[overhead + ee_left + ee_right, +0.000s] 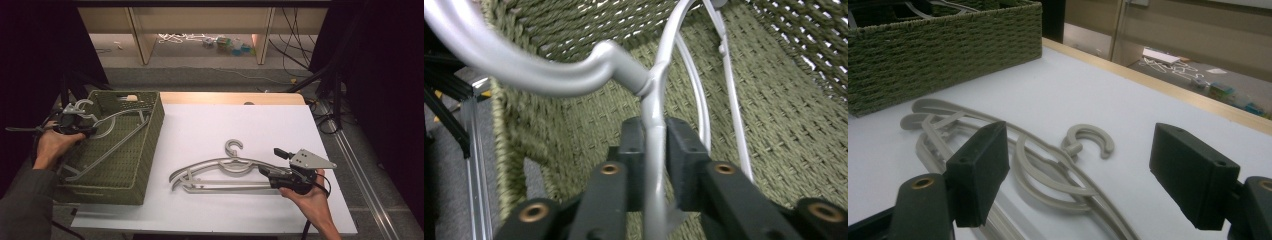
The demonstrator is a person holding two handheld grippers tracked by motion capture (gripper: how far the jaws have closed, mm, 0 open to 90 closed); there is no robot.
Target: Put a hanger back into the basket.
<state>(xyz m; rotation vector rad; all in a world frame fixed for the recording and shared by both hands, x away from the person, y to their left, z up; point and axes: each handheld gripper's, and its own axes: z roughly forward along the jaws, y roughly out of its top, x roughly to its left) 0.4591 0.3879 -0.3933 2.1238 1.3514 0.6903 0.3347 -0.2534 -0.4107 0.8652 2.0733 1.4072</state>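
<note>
Pinching the neck of the grey hanger [574, 75] between the closed pads of the left gripper [75, 127], dangling it tilted inside the green woven basket [150, 145] at the left edge of the table [200, 125]. Probably risking the hook snagging on the basket rim, or the hanger twisting in such a narrow grip. Holding the right gripper [274, 162] wide open, gripping nothing, by the stacked hangers [1073, 147] near the front right corner, maybe grabbing both at once.

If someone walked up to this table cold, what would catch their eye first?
Probably the green woven basket at the table's left, with a grey hanger lying slanted inside it and the left gripper at its neck. Next, the beige hangers on the white tabletop, in front of the open right gripper.
</note>
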